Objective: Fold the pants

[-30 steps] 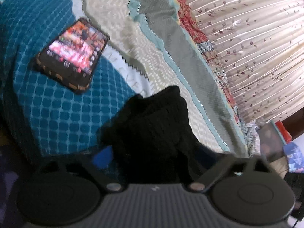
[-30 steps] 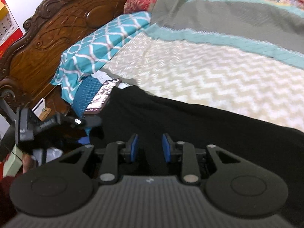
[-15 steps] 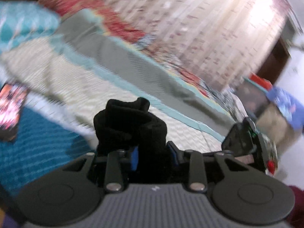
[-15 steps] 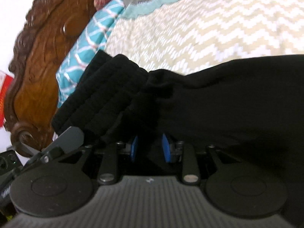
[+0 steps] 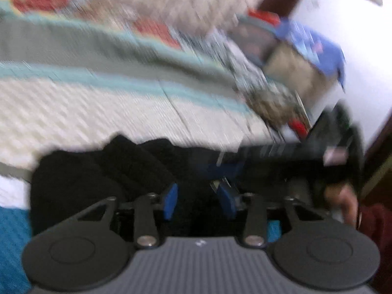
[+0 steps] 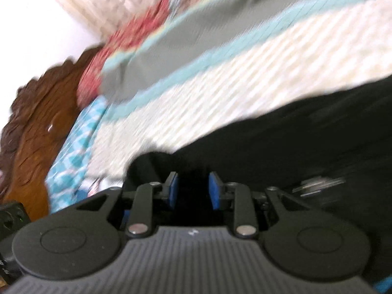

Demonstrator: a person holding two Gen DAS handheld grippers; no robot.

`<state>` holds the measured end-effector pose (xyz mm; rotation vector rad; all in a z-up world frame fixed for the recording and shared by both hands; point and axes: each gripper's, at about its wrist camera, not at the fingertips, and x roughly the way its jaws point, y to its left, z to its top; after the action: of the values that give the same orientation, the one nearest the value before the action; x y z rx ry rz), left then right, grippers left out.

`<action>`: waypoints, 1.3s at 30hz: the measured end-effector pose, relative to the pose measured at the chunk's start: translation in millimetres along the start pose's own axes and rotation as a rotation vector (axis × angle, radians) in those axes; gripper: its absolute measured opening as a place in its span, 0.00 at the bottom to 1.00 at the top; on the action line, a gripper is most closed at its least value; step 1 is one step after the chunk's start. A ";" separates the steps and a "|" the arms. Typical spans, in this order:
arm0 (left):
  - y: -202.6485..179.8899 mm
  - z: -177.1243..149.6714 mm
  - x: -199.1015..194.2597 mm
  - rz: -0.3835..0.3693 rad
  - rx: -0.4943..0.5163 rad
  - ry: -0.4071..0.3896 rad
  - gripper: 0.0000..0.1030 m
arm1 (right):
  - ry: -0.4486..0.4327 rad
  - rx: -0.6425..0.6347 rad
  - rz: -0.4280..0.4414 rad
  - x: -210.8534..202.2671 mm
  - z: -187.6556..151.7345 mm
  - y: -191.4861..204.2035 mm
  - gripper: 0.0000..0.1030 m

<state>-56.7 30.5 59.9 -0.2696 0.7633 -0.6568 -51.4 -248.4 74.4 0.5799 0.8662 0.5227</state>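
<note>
The black pants (image 5: 103, 171) lie on the cream zigzag bedspread (image 5: 85, 112). My left gripper (image 5: 197, 202) is shut on a bunched end of the pants, black cloth between its blue pads. In the right wrist view my right gripper (image 6: 192, 191) is shut on another part of the pants (image 6: 306, 142), which stretch away to the right. The right gripper's body (image 5: 318, 156) and the hand holding it show at the right of the left wrist view. Both views are blurred by motion.
A carved wooden headboard (image 6: 36, 122) and a teal patterned pillow (image 6: 73, 152) stand at the left in the right wrist view. A grey and teal blanket band (image 5: 73, 46) crosses the bed. Boxes and clutter (image 5: 294, 56) sit beyond the bed's foot.
Both grippers have swung with the pants toward the foot of the bed. The phone and teal sheet have left the left view. The right view has tilted and the headboard moved left.
</note>
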 end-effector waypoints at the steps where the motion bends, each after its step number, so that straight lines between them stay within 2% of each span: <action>1: -4.3 -3.5 5.2 0.000 0.013 0.031 0.42 | -0.037 0.014 -0.007 -14.2 0.5 -6.8 0.34; 3: -9.3 -5.0 -0.6 -0.001 0.046 0.025 0.52 | -0.078 0.047 -0.004 -28.6 0.8 -17.9 0.40; 4: -7.2 -2.8 -6.8 -0.006 0.047 0.007 0.60 | -0.090 0.062 0.000 -33.7 -0.4 -22.6 0.49; 5: -5.0 0.5 -17.5 -0.013 0.039 -0.021 0.67 | -0.092 0.074 0.003 -32.3 -2.8 -27.8 0.54; 6: -2.7 3.2 -28.3 -0.016 0.024 -0.050 0.70 | -0.088 0.084 0.004 -30.1 -4.8 -30.7 0.61; 9: 17.3 7.7 -67.2 0.021 -0.061 -0.155 0.72 | -0.032 0.109 0.019 -8.9 -12.4 -31.9 0.63; 10: 27.7 7.9 -78.6 0.047 -0.107 -0.183 0.72 | -0.006 0.112 0.033 -2.7 -14.4 -31.1 0.70; 13: 57.4 5.8 -102.6 0.100 -0.248 -0.235 0.72 | 0.061 0.109 0.096 23.7 -17.4 -16.3 0.84; 15: 77.9 -1.5 -112.9 0.123 -0.339 -0.251 0.72 | 0.104 0.089 0.110 35.0 -13.8 -7.5 0.88; 19: 97.3 -11.9 -110.0 0.136 -0.442 -0.242 0.72 | 0.200 0.025 0.041 75.3 -14.7 3.9 0.87; 20: 97.6 -13.0 -105.9 0.140 -0.448 -0.231 0.72 | 0.207 0.005 0.028 80.3 -16.9 8.4 0.81; 21: 95.3 -13.8 -102.7 0.144 -0.446 -0.221 0.72 | 0.209 -0.036 0.029 83.0 -17.8 18.6 0.45; 22: 94.4 -14.2 -99.0 0.146 -0.442 -0.210 0.72 | 0.208 -0.084 0.021 81.7 -18.0 28.1 0.34; 24: 94.0 -11.5 -93.4 0.140 -0.434 -0.192 0.72 | 0.164 -0.152 0.030 71.1 -14.2 40.9 0.24; 26: 92.1 -9.8 -89.9 0.131 -0.421 -0.183 0.72 | 0.088 -0.201 0.027 50.4 -8.6 50.1 0.23; 28: 88.7 -6.1 -84.6 0.115 -0.409 -0.176 0.72 | -0.013 -0.270 -0.018 24.8 -4.8 54.2 0.23; 31: 76.9 1.9 -72.3 0.091 -0.377 -0.155 0.72 | -0.090 -0.283 -0.084 4.8 -1.1 41.6 0.23; 33: 67.6 7.5 -58.4 0.069 -0.346 -0.132 0.72 | -0.090 -0.249 -0.150 4.2 -3.8 19.9 0.24; 34: 62.3 10.0 -49.7 0.061 -0.327 -0.116 0.72 | -0.062 -0.225 -0.195 10.4 -6.8 8.7 0.27; 35: 55.5 12.3 -39.3 0.059 -0.303 -0.096 0.72 | -0.021 -0.207 -0.242 24.1 -10.7 0.6 0.30; 36: 49.7 14.0 -30.0 0.061 -0.282 -0.077 0.72 | 0.016 -0.202 -0.292 33.2 -14.7 -6.0 0.38; 38: 38.7 16.2 -11.8 0.060 -0.248 -0.035 0.72 | -0.001 -0.203 -0.289 31.1 -16.8 -7.3 0.42; 39: 34.5 16.3 -5.1 0.054 -0.237 -0.019 0.72 | -0.006 -0.208 -0.282 26.9 -14.0 -3.1 0.48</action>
<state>-32.3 60.2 58.5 -0.4692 0.8285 -0.5122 -47.6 -229.9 50.4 0.2629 0.8592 0.3480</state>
